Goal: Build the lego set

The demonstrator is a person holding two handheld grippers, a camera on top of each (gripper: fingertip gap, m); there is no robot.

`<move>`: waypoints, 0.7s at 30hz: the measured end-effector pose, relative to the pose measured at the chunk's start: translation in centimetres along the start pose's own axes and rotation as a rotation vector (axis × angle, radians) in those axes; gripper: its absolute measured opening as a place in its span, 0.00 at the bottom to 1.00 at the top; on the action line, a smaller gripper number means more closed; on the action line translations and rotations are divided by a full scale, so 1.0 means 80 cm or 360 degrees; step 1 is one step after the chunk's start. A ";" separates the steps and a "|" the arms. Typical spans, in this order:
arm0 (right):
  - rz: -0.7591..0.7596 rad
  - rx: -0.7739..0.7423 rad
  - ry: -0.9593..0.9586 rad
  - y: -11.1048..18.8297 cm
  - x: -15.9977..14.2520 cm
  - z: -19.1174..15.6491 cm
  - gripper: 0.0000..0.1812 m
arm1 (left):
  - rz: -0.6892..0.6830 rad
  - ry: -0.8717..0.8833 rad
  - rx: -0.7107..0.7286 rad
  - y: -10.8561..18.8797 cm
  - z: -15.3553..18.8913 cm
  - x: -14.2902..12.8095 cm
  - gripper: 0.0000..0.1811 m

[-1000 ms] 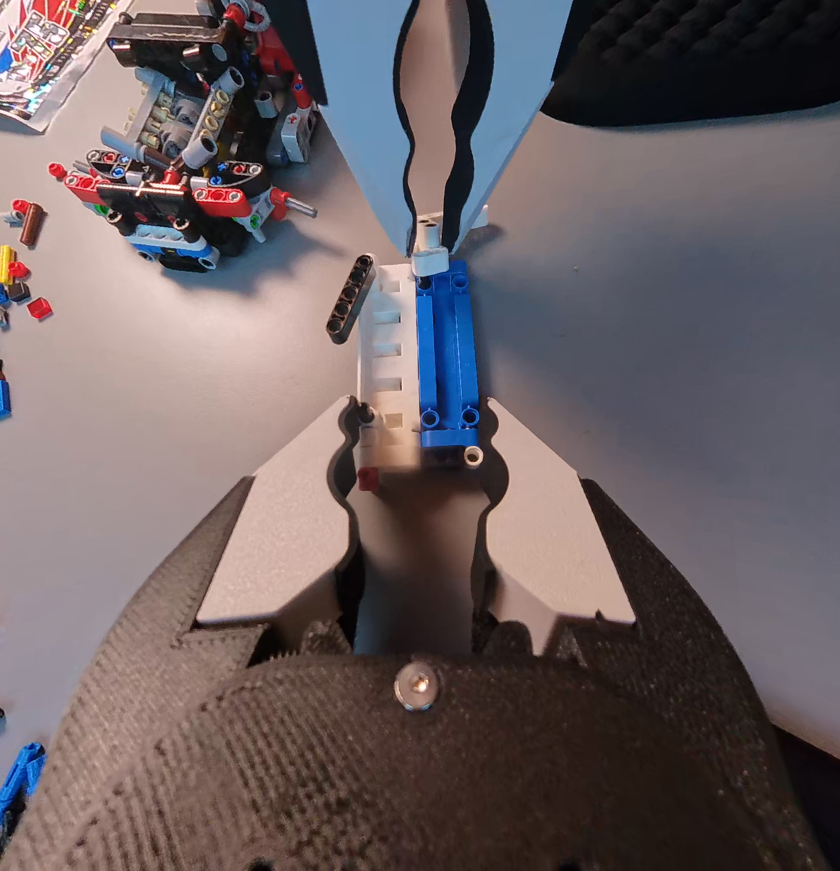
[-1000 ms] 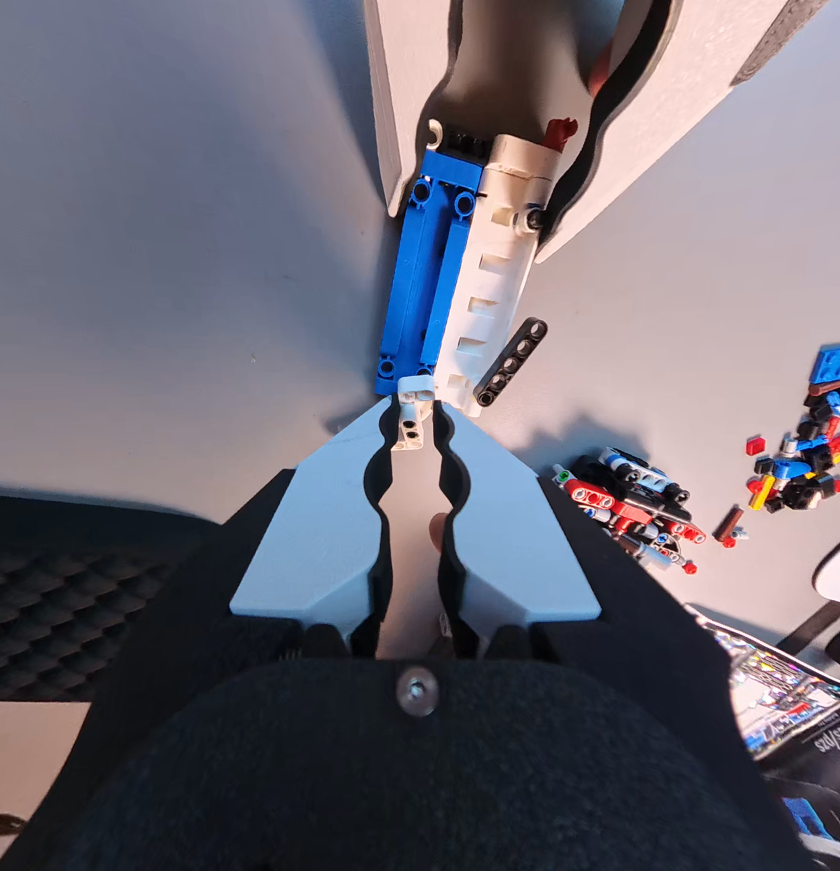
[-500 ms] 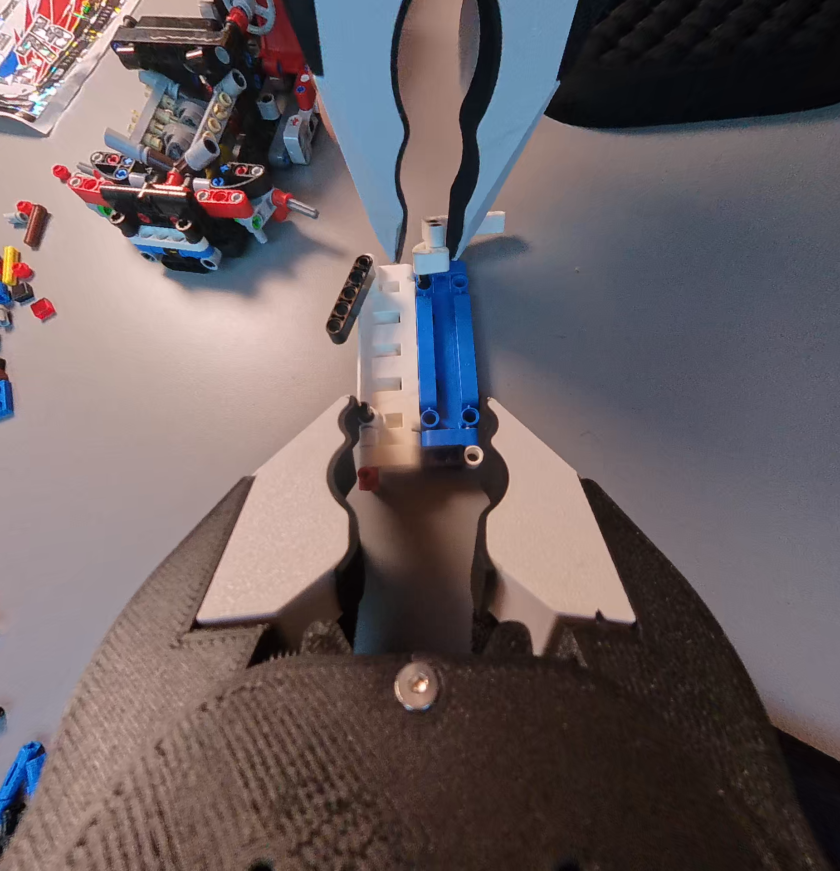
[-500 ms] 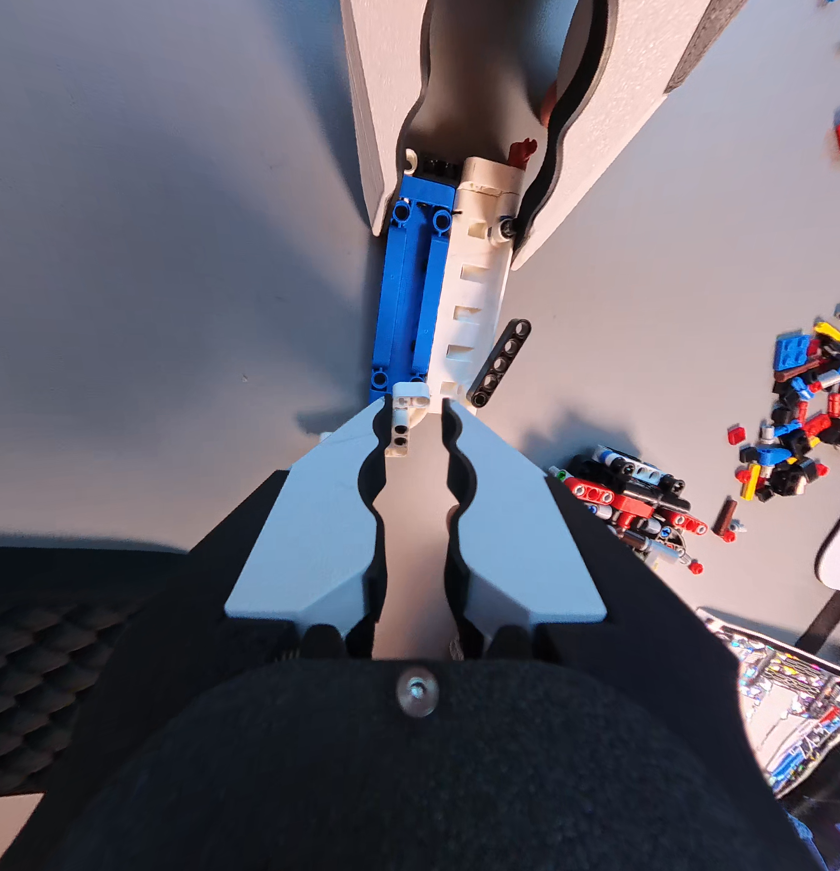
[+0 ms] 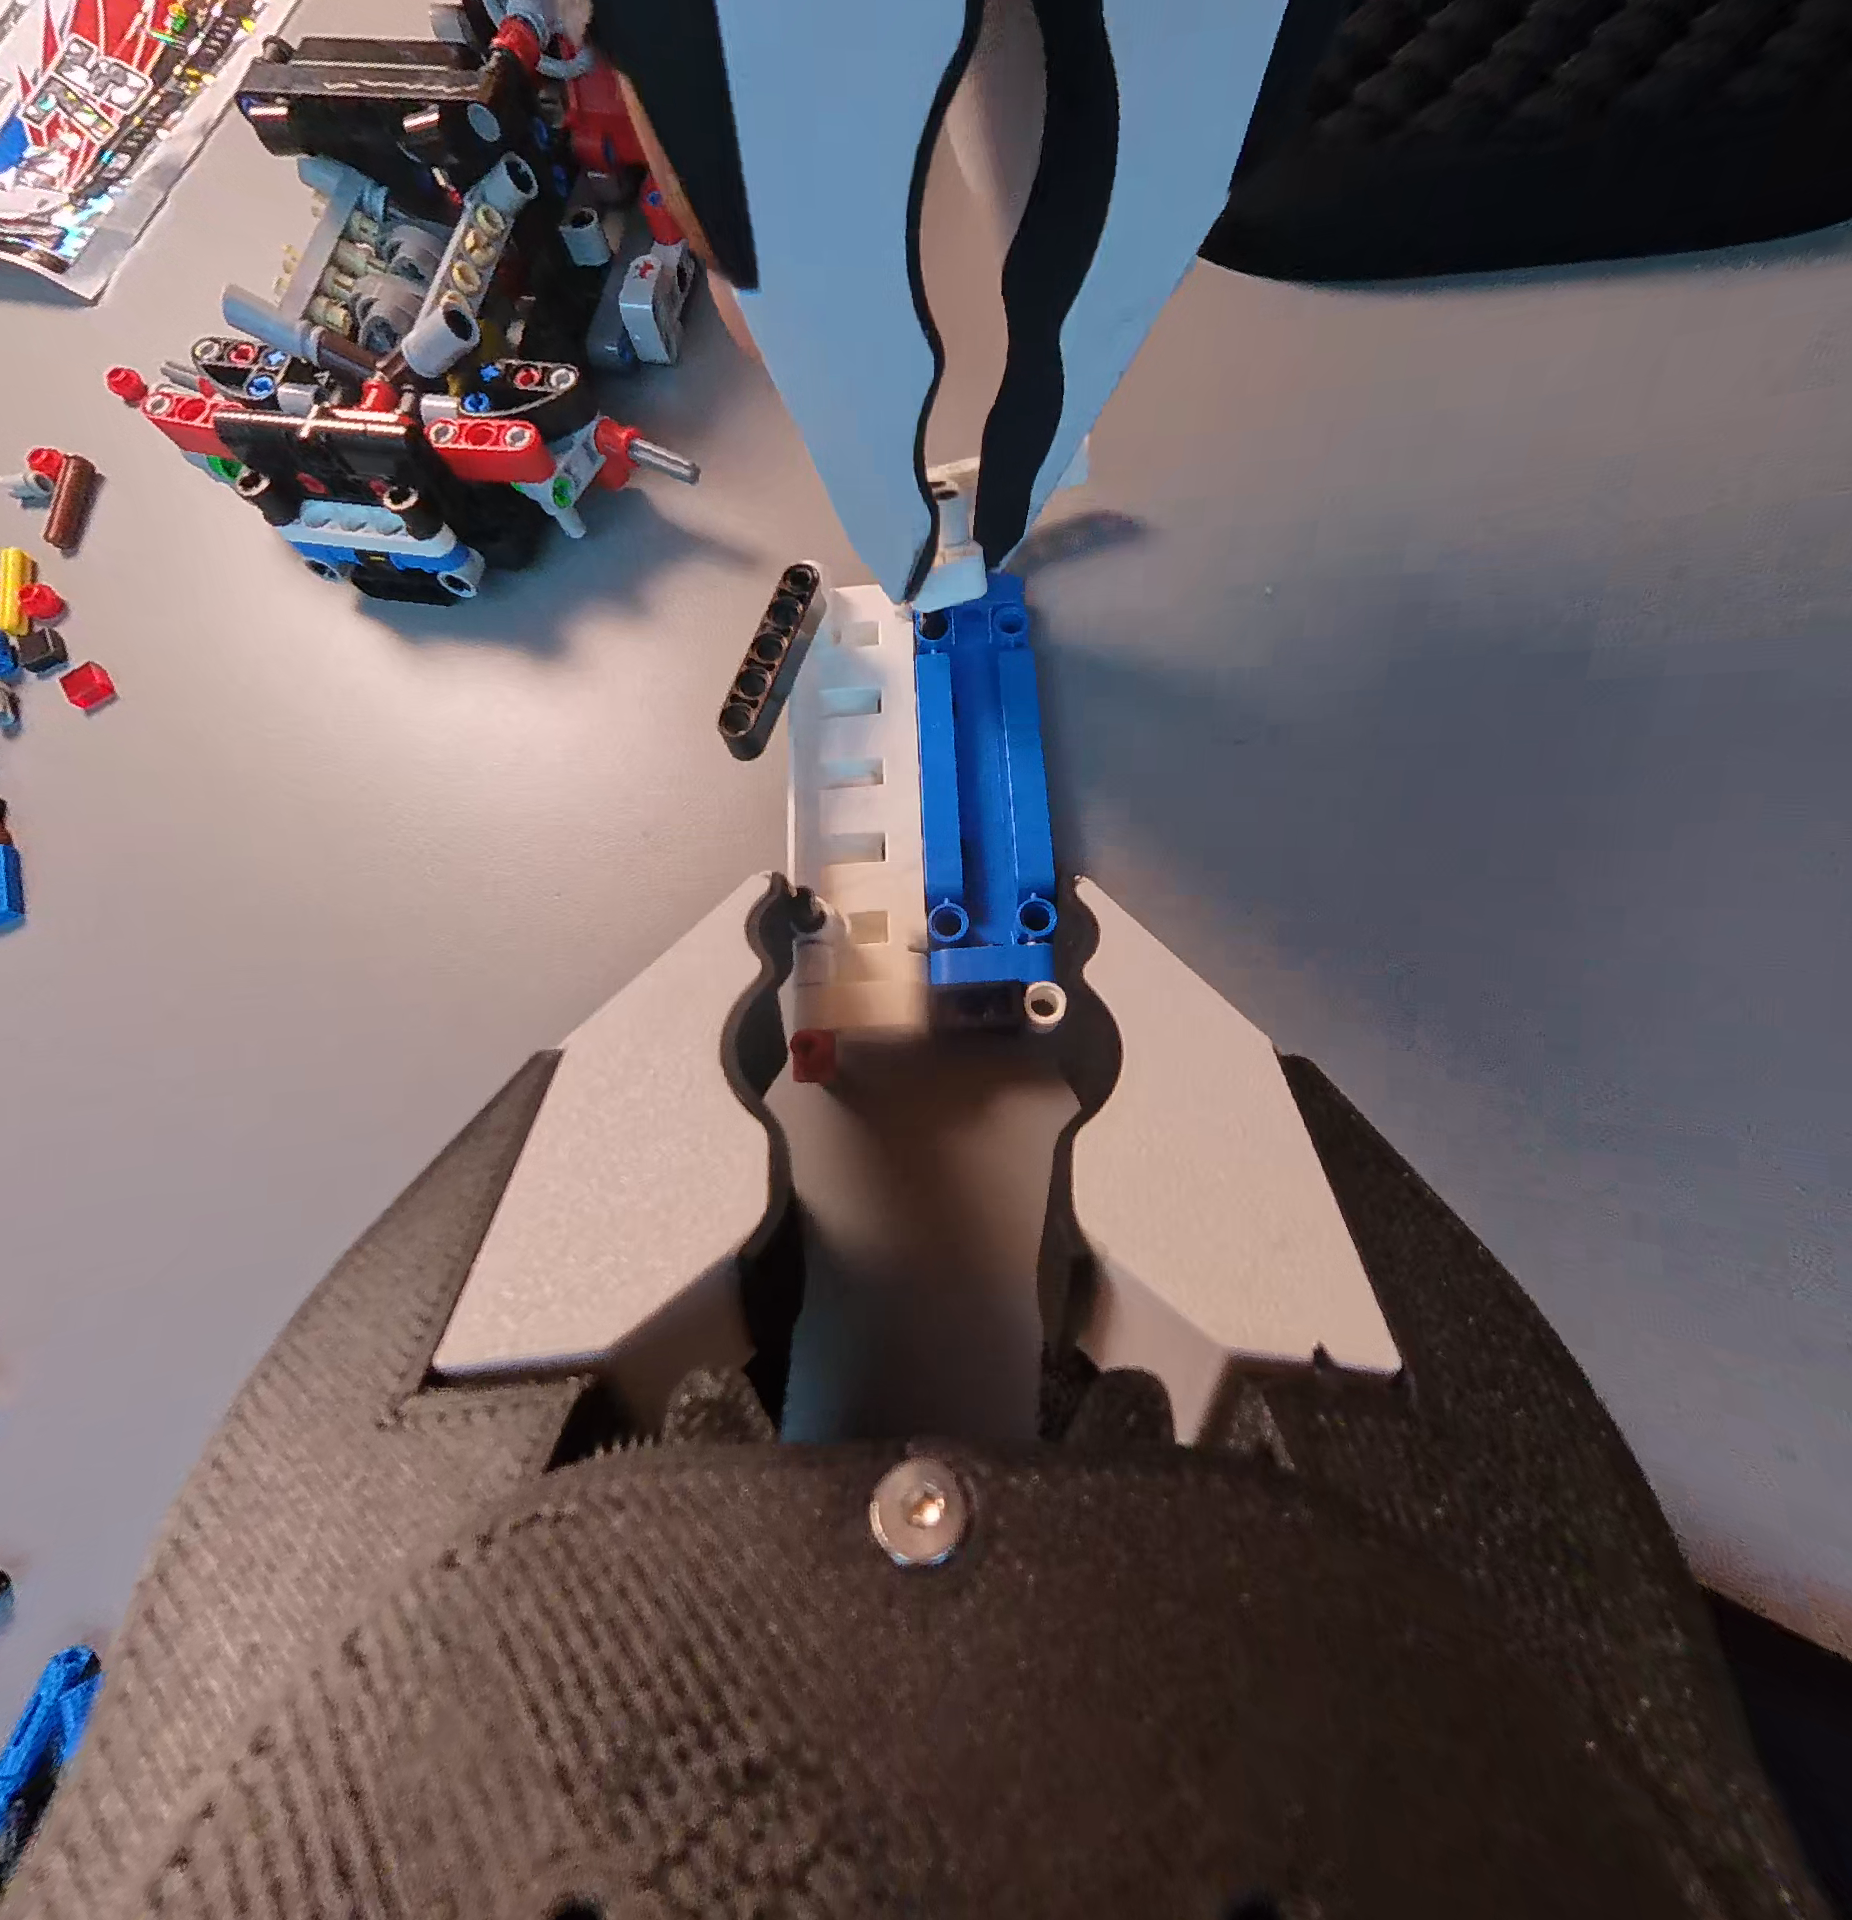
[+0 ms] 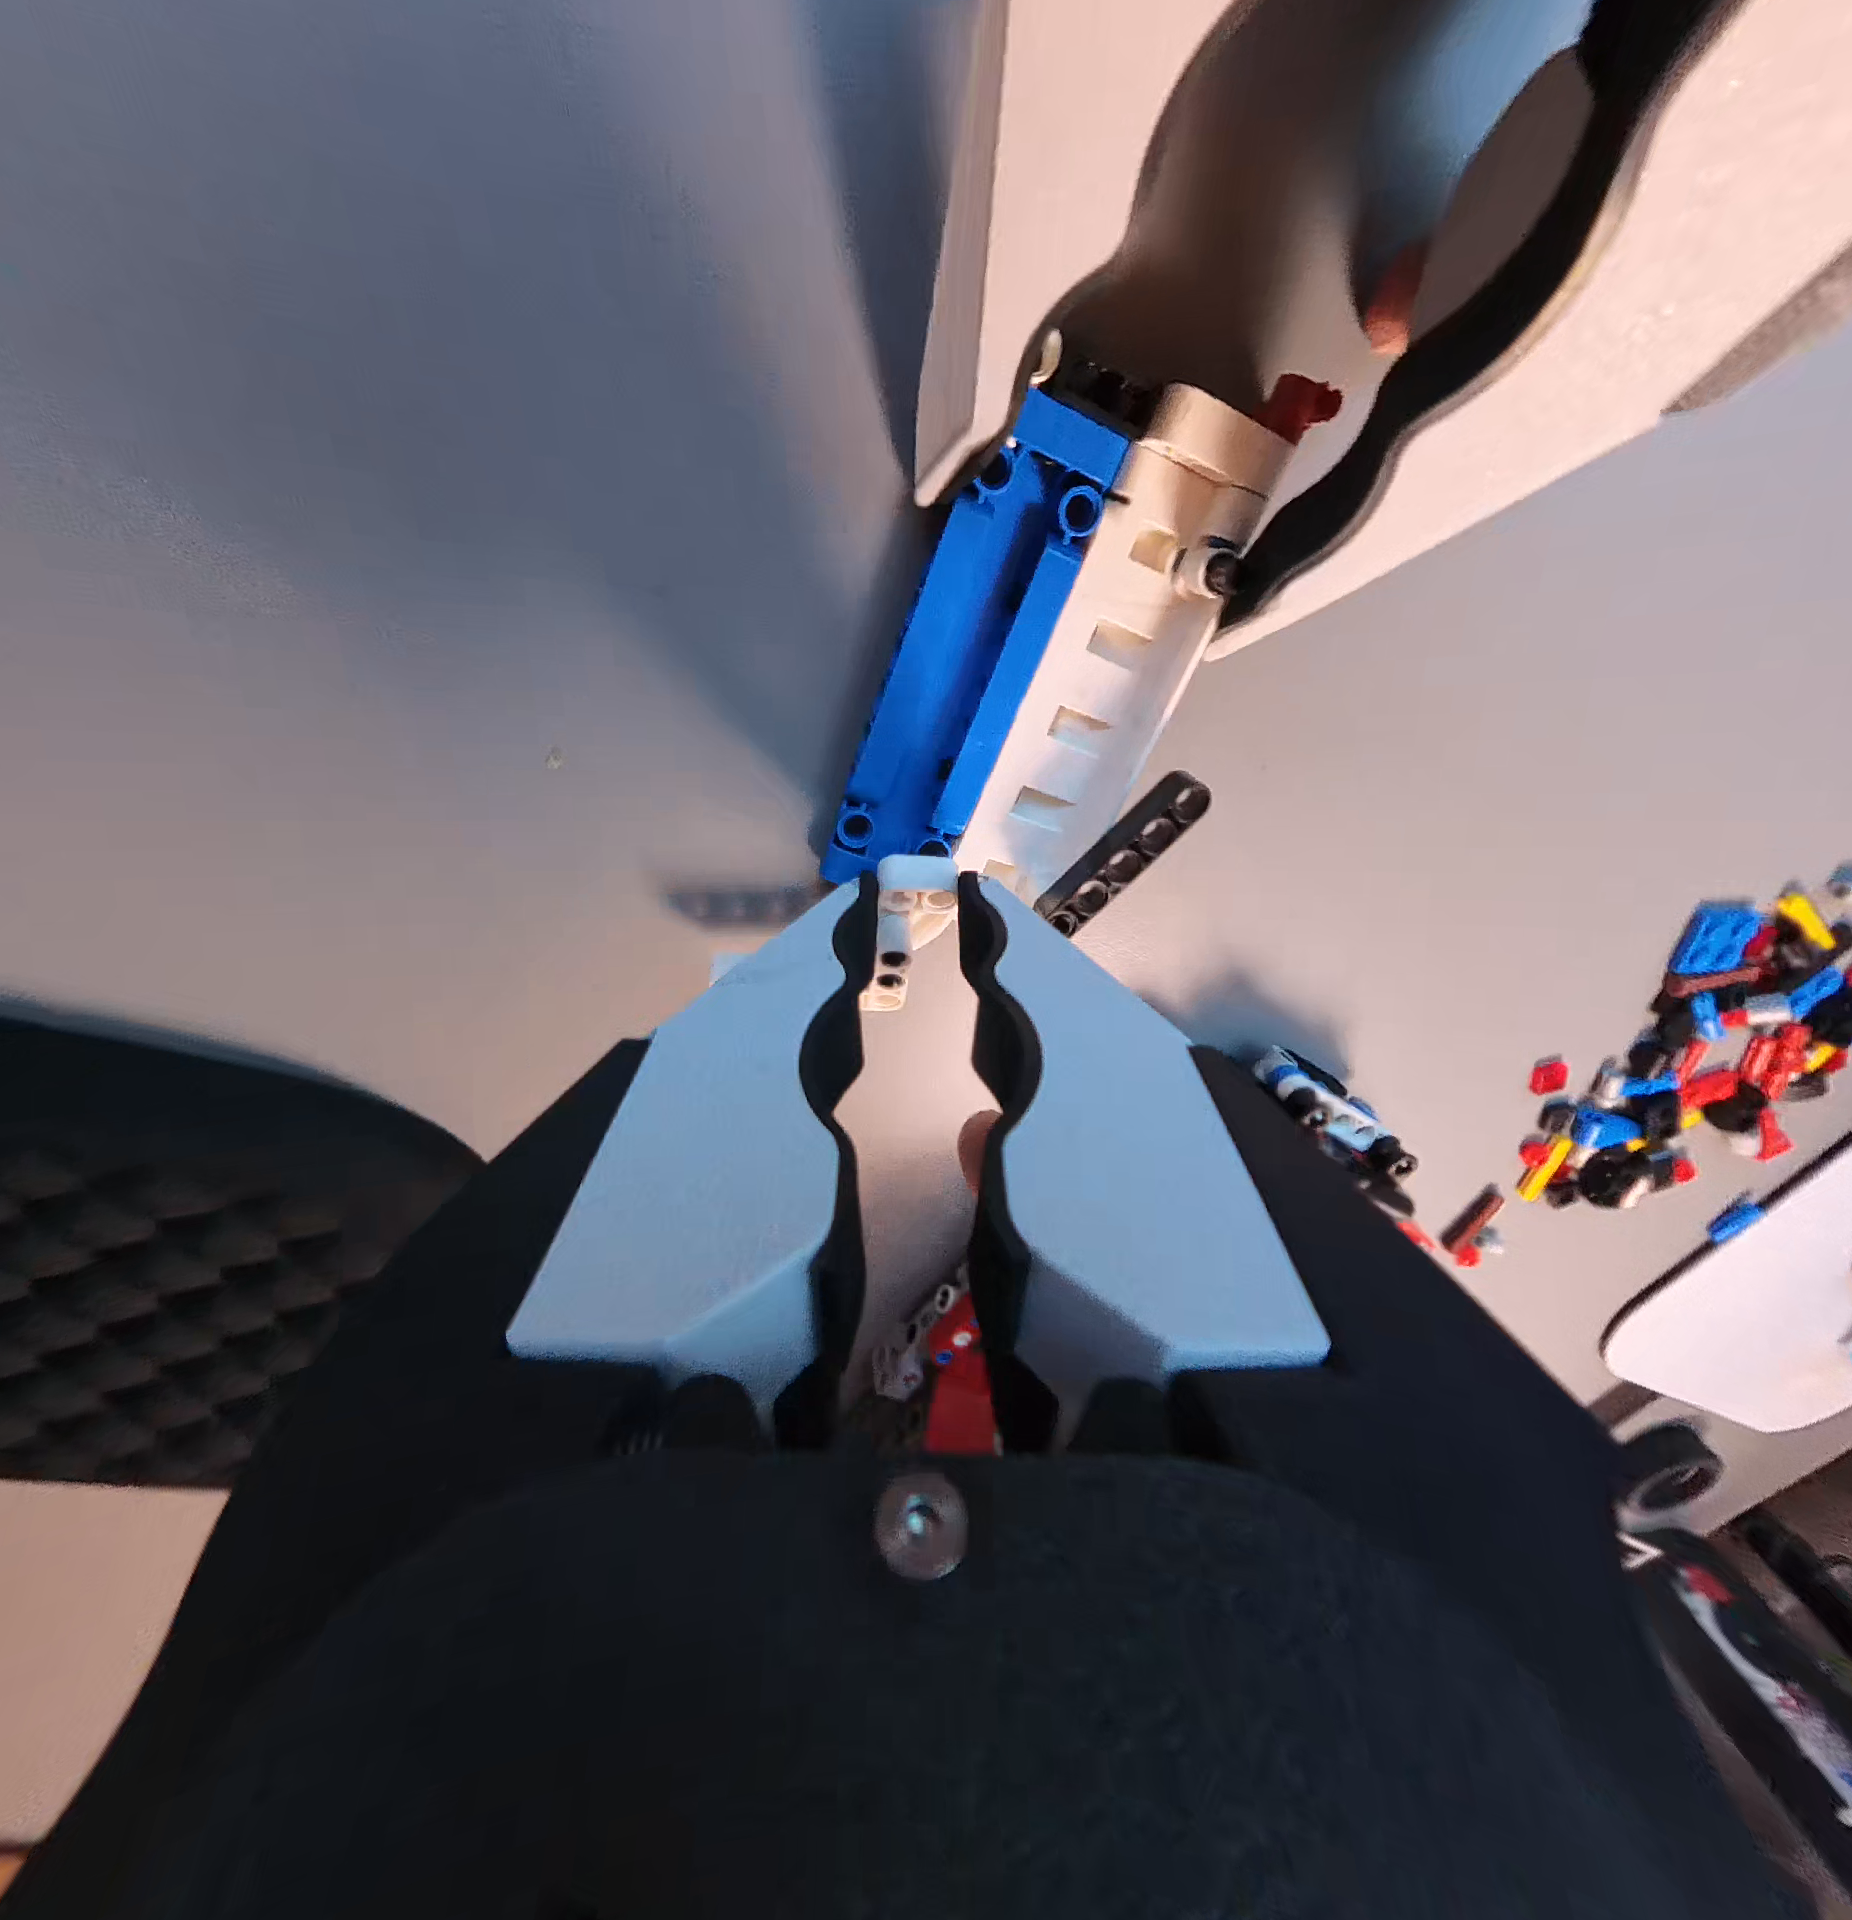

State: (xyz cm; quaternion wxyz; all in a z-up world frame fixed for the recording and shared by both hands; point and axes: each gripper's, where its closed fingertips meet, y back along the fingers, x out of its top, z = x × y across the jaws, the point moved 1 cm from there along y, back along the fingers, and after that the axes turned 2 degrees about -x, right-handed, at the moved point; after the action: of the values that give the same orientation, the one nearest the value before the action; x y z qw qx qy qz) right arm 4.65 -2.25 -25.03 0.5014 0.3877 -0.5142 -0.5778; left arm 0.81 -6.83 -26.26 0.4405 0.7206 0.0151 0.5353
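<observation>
The left tool (image 5: 922,966) is gripping the near end of a blue-and-white lego sub-assembly (image 5: 927,790), its two grey fingers (image 5: 652,1122) closing on the sides of that end, where a small red pin (image 5: 813,1051) and a light grey connector end are sticking out. The sub-assembly is stretching away from this tool over the grey counter (image 5: 1421,831): a long blue panel (image 5: 989,774) is sitting against a white slotted panel (image 5: 849,774), and a black beam with holes (image 5: 771,675) is angling off the white side.

At the far end, the right tool (image 6: 909,904) is pinching a small white connector piece (image 6: 896,940) between its narrowly set black-lined fingers (image 6: 714,1122), and it is pressing this piece against the end of the blue panel (image 6: 963,665). From the right wrist view the white slotted panel (image 6: 1098,717) is lying to the right of the blue one.

Beyond the sub-assembly, in the left wrist view, a larger partly built model (image 5: 402,343) in black, red, grey and blue is standing on the counter. A printed sticker sheet (image 5: 70,135) is lying past it in the corner. Loose small parts (image 5: 18,644) in red, yellow, blue and black are scattering along the left edge. A black textured mat (image 5: 1587,135) is covering the upper right corner.
</observation>
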 end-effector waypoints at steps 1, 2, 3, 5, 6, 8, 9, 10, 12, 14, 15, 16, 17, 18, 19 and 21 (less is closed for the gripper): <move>-0.0044 0.0037 0.0048 0.000 0.000 0.000 0.08 | 0.0002 -0.0003 -0.0002 0.000 0.000 0.000 0.27; -0.0089 0.0069 0.0095 0.000 0.000 0.000 0.08 | 0.0002 -0.0004 -0.0003 0.000 0.000 0.000 0.27; -0.0133 0.0098 0.0140 -0.001 0.001 0.000 0.07 | 0.0003 -0.0005 -0.0005 0.000 0.000 0.000 0.27; -0.0212 0.0146 0.0215 -0.001 0.002 0.000 0.07 | 0.0006 -0.0009 -0.0006 0.000 0.000 0.000 0.27; -0.0245 0.0167 0.0237 -0.001 0.002 0.000 0.07 | 0.0007 -0.0010 -0.0007 0.000 0.000 0.000 0.27; -0.0294 0.0191 0.0269 -0.002 0.003 0.000 0.07 | 0.0010 -0.0011 -0.0011 0.000 0.000 0.000 0.27; -0.0309 0.0192 0.0284 -0.003 0.003 -0.001 0.07 | 0.0012 -0.0012 -0.0014 0.001 0.000 0.000 0.27; -0.0317 0.0195 0.0287 -0.003 0.004 -0.001 0.07 | 0.0013 -0.0013 -0.0017 0.001 0.000 0.000 0.27; -0.0318 0.0204 0.0279 -0.005 0.004 -0.002 0.07 | 0.0014 -0.0015 -0.0021 0.001 0.000 0.000 0.27; -0.0331 0.0206 0.0277 -0.005 0.005 -0.003 0.07 | 0.0014 -0.0015 -0.0023 0.001 0.000 0.000 0.27; -0.0343 0.0206 0.0277 -0.006 0.006 -0.003 0.07 | 0.0014 -0.0013 -0.0025 0.001 0.000 0.000 0.27; -0.0341 0.0204 0.0264 -0.006 0.006 -0.004 0.07 | 0.0015 -0.0014 -0.0027 0.001 0.000 -0.001 0.27; -0.0321 0.0194 0.0224 -0.006 0.007 -0.004 0.08 | 0.0018 -0.0016 -0.0028 0.002 0.000 -0.001 0.27; -0.0288 0.0182 0.0167 -0.005 0.007 -0.004 0.08 | 0.0020 -0.0018 -0.0027 0.002 0.000 -0.001 0.27; -0.0242 0.0166 0.0125 -0.005 0.007 -0.004 0.08 | 0.0019 -0.0019 -0.0027 0.002 0.001 -0.001 0.27; -0.0115 0.0131 0.0030 -0.005 0.007 -0.004 0.08 | 0.0020 -0.0022 -0.0028 0.002 0.001 -0.001 0.27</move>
State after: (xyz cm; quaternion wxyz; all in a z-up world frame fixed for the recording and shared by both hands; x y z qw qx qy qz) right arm 4.81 -2.89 -25.45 0.4687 0.4317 -0.5185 -0.5702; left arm 0.76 -6.98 -26.23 0.4436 0.7204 0.0028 0.5331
